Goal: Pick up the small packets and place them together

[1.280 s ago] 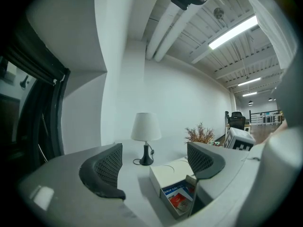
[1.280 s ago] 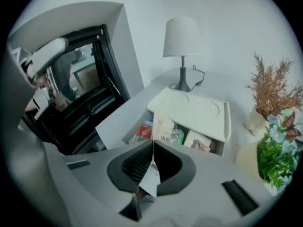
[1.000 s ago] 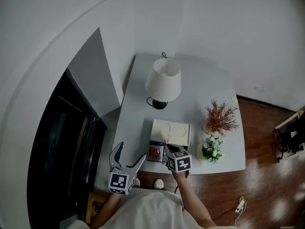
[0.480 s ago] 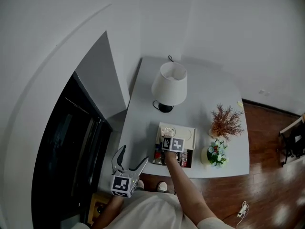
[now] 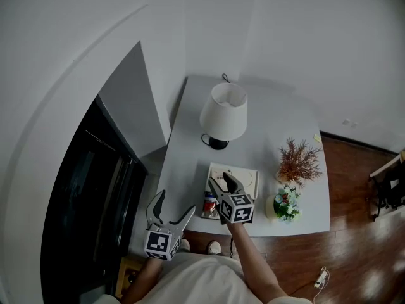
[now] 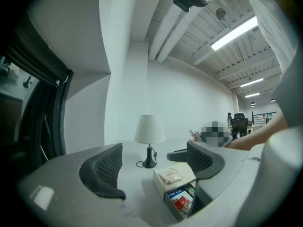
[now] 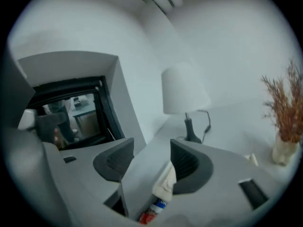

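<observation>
Watching from beside the table (image 5: 183, 145), I see the right gripper (image 5: 220, 180) hanging over the cream box (image 5: 248, 176). Its jaws have just been opening and now stand apart, gripping nothing. The pale packet (image 7: 166, 181) lies on the box top beneath them, close against one jaw, and I cannot tell whether it touches the pad. The red and blue packets (image 6: 181, 200) sit in the open compartment at the box's near side. The left gripper (image 5: 172, 204) hovers off the table's near edge, jaws wide, nothing between them. To my eye the step is the release. To do it well, the right gripper should lift straight up with its jaws wide, so the light packet is not dragged or flicked off. The packet should also be seen lying flat near the others before the next pick.
</observation>
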### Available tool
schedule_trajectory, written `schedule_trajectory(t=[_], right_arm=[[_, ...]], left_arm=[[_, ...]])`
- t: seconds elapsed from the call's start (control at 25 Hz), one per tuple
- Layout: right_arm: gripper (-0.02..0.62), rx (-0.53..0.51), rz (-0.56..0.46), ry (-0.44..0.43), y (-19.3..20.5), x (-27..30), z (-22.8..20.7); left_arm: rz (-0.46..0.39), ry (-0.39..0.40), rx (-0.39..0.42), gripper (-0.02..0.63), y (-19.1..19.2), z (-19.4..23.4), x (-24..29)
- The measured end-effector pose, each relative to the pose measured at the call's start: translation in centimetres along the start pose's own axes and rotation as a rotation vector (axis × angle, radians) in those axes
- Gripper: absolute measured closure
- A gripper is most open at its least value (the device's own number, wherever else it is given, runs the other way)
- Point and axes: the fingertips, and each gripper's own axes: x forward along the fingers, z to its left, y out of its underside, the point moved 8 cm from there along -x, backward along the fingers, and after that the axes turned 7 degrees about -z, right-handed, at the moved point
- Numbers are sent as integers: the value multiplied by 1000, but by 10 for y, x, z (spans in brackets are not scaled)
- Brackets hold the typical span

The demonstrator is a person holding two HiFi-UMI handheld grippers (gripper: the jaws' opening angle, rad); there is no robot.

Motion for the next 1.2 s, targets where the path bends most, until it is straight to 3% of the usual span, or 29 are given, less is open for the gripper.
schedule_trajectory(t=[0.08,0.2,0.36,0.52,0.68,0.8,0.92,1.04,1.2], right_arm=[[341,-127,-125,-59,-30,-33,12],[341,-267,-257,1,-62,-86,13],[341,-282,-369,128,-72,-148,-1],[341,-292,-373,222,-57,-188,-10],[342,-278,-269,193,-36,-196,-14],[388,-268,-127,101,-17,-186,-16],[388,-238,47,36,8,-170,-26],[388,-215,193,-84,38,-146,-27],[388,-299,352,-248,78,-89,-12]], left_arm=[[-22,10,2,187,-7,-1,5],[-44,32,23,189,-14,-5,13],[-47,61,23,189,-13,-13,18],[-56,89,20,189,-17,-19,17],[-48,89,7,212,-17,-22,17],[-61,85,9,210,-15,-24,16],[-58,80,13,203,-14,-24,14],[-43,72,15,202,-10,-24,9],[-23,62,18,202,-5,-23,3]])
